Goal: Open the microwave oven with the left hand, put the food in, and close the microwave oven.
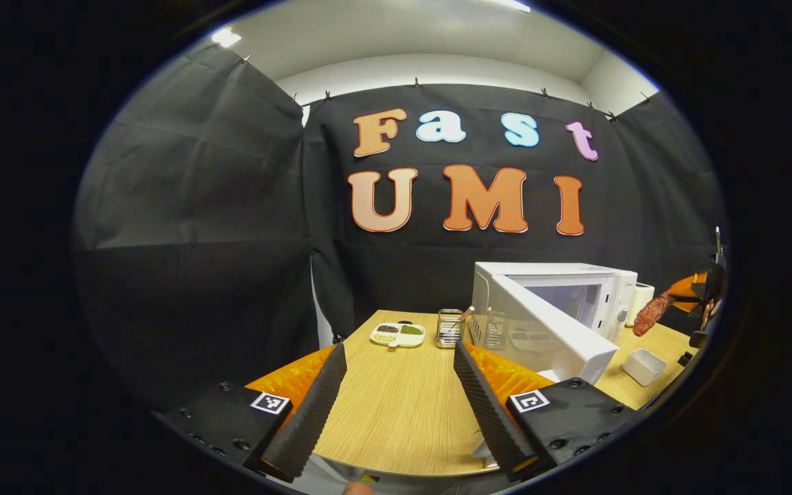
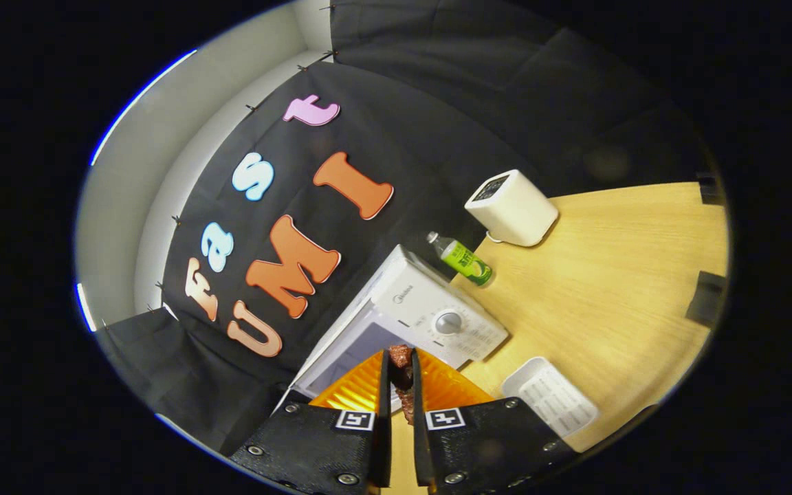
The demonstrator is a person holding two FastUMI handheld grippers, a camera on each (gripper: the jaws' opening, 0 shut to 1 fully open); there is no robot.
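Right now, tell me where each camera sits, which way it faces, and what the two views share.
Left gripper view: rides the left tool, level above the near table edge, facing the open microwave oven and divided snack plate; its own spread fingers show.
Right gripper view: rides the right tool, rolled sideways, facing the microwave's dial; its fingers pinch a reddish-brown piece of food.
Shared: microwave oven, wooden table, white tray; the left view also catches the right tool holding the food.

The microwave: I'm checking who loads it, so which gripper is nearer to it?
Right. The right gripper, clamping the food, hovers just in front of the microwave. The left gripper hangs open, back over the table's near edge.
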